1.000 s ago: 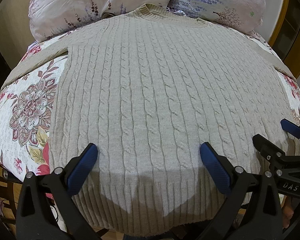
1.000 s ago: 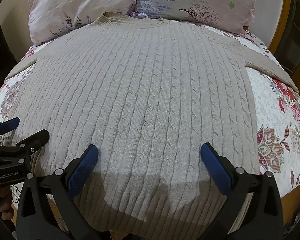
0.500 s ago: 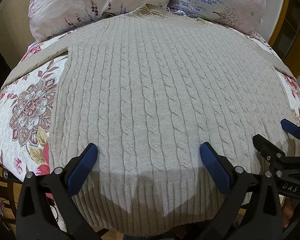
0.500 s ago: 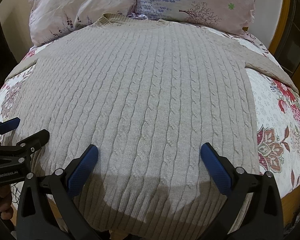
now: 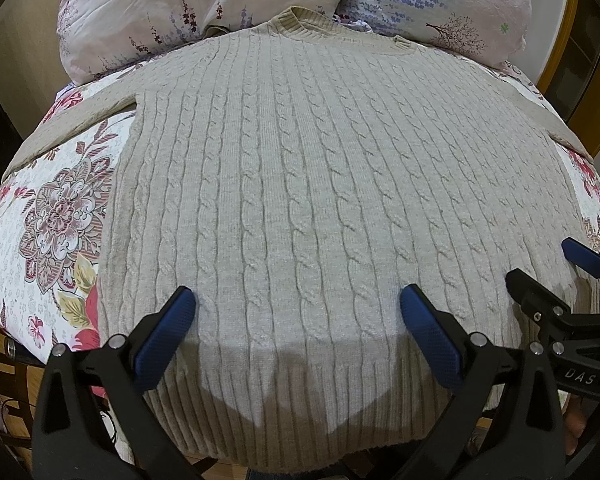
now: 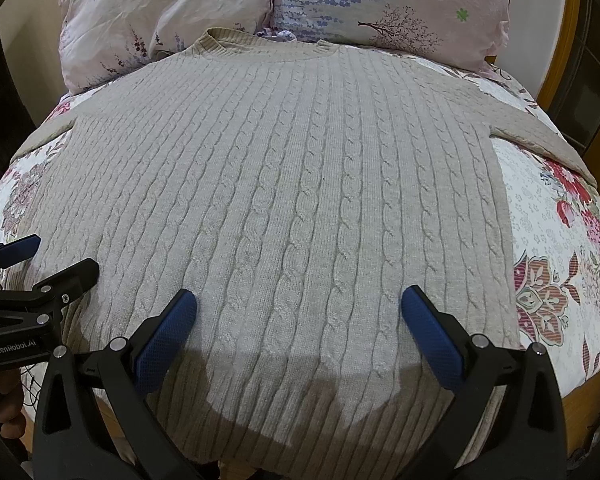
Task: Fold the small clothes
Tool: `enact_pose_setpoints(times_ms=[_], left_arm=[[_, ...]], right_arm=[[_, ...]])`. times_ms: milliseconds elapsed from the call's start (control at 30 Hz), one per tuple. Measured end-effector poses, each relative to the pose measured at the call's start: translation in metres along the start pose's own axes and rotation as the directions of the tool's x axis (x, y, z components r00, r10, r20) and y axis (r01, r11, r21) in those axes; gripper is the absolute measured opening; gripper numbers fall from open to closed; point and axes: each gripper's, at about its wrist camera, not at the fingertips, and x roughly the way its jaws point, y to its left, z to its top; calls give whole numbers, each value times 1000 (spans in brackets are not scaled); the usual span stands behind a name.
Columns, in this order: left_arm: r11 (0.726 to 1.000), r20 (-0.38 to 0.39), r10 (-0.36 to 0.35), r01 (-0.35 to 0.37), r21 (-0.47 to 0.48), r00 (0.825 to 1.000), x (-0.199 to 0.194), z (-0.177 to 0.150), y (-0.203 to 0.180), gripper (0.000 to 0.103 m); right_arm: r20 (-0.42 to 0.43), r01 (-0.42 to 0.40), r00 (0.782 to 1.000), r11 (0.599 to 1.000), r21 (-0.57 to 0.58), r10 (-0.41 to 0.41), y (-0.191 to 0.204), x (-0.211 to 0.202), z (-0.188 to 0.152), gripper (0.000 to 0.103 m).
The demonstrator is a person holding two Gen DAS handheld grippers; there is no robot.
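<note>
A beige cable-knit sweater (image 5: pixel 300 184) lies flat on the floral bedspread, collar at the far end by the pillows, ribbed hem nearest me. It also shows in the right wrist view (image 6: pixel 300 184). Both sleeves stretch out to the sides. My left gripper (image 5: pixel 296 304) is open and empty, hovering over the hem's left half. My right gripper (image 6: pixel 298 302) is open and empty over the hem's right half. Each gripper shows in the other's view: the right one (image 5: pixel 548 268) and the left one (image 6: pixel 48 260), both open.
Two pale floral pillows (image 5: pixel 204 4) (image 6: pixel 392 4) lie behind the collar. The floral bedspread (image 5: pixel 52 216) shows at the left, and at the right (image 6: pixel 560 240). A wooden bed frame (image 6: pixel 568 32) stands at the right. The bed edge runs just below the hem.
</note>
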Motion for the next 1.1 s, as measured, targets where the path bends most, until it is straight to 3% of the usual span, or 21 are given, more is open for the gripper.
enact_pose_setpoints(times_ms=[700, 1033, 1100], left_arm=[[1000, -10, -1, 1, 5, 1000, 0, 1, 0, 101], [1000, -5, -12, 12, 26, 1000, 3, 5, 2, 101], [999, 7, -16, 16, 29, 1000, 2, 2, 2, 101]], right_arm=[[-14, -20, 1000, 999, -36, 20, 1, 2, 4, 102], [2, -71, 997, 993, -92, 71, -3, 2, 2, 102], [-20, -118, 993, 988, -103, 117, -9, 2, 8, 102]])
